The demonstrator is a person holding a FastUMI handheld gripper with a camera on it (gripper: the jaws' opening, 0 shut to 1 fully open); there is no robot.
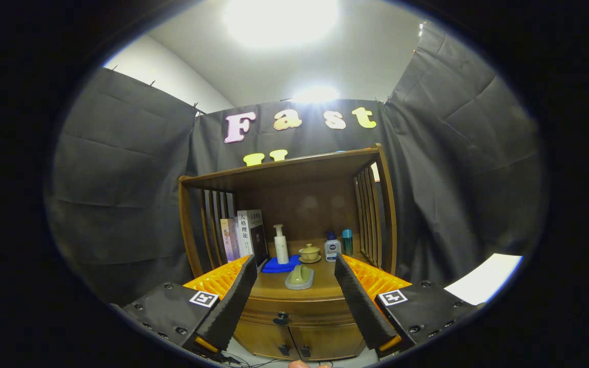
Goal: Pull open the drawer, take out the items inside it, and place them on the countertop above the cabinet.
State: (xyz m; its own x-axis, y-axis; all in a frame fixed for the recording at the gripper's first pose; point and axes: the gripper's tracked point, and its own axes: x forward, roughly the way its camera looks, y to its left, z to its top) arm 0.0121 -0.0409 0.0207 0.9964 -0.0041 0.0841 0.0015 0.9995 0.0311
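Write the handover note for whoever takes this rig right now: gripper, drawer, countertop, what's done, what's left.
Gripper: fingers open wide, holding nothing, short of the cabinet front and aimed at it.
Drawer: looks shut, its dark knob between the fingers and beyond them. Contents cannot be seen.
Countertop: carries a pale dish near the front; farther back a blue cloth, white pump bottle, lidded cup, two small bottles and books.
Done: nothing visible yet.
Left: pull the drawer open, lift out its items, set them on the countertop.

Black cloth walls [120, 194], white ceiling [325, 66], bright ceiling lamp [279, 20].
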